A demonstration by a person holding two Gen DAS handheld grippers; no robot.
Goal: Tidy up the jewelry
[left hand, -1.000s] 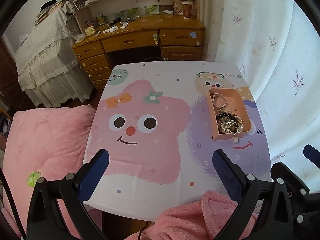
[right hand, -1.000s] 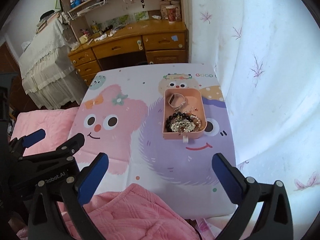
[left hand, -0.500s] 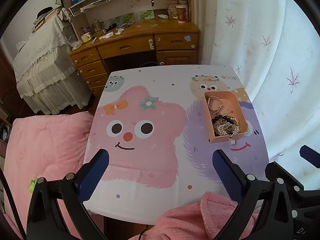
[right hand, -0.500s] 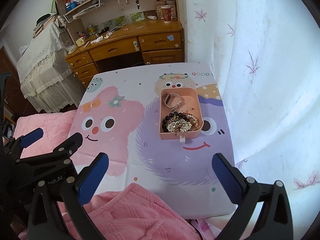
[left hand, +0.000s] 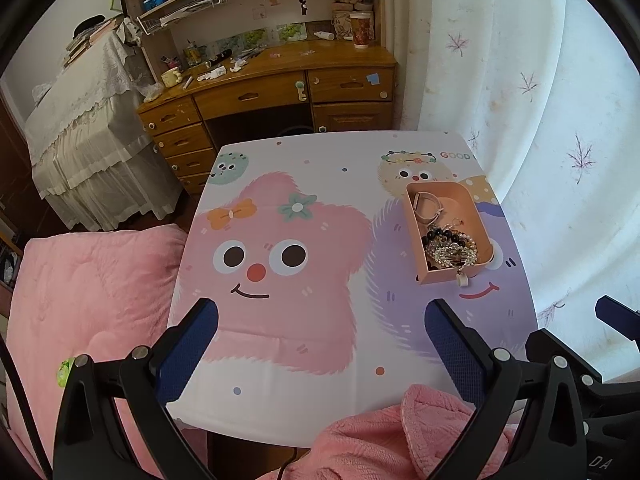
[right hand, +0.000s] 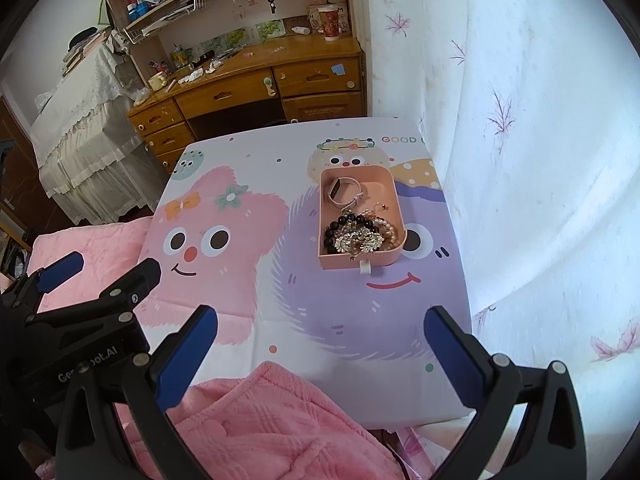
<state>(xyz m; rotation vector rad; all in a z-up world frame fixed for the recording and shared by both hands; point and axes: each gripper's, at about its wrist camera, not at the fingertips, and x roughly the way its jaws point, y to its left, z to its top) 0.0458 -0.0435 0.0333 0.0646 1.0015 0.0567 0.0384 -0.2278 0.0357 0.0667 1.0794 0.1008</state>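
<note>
A pink open tray (left hand: 482,222) (right hand: 392,196) sits on the right side of the cartoon-print table (left hand: 320,184) (right hand: 256,148). Inside it lie a watch (right hand: 344,192), black and pearl bead bracelets (right hand: 340,228) and a sparkly hair comb (right hand: 358,240) (left hand: 454,254), tangled together. My left gripper (left hand: 320,340) hangs open above the table's near edge, well short of the tray. My right gripper (right hand: 320,340) is also open and empty, held over the near right part of the table, with the tray ahead.
A pink fleece sleeve (left hand: 384,436) (right hand: 256,416) lies at the near edge. A pink quilt (left hand: 92,300) is at the left, a white curtain (left hand: 540,140) at the right. A wooden desk (left hand: 280,84) with drawers stands behind the table.
Both grippers have drawn back and risen, so the table and tray look smaller and farther. Neither gripper's fingers have moved; the tray's contents are unchanged.
</note>
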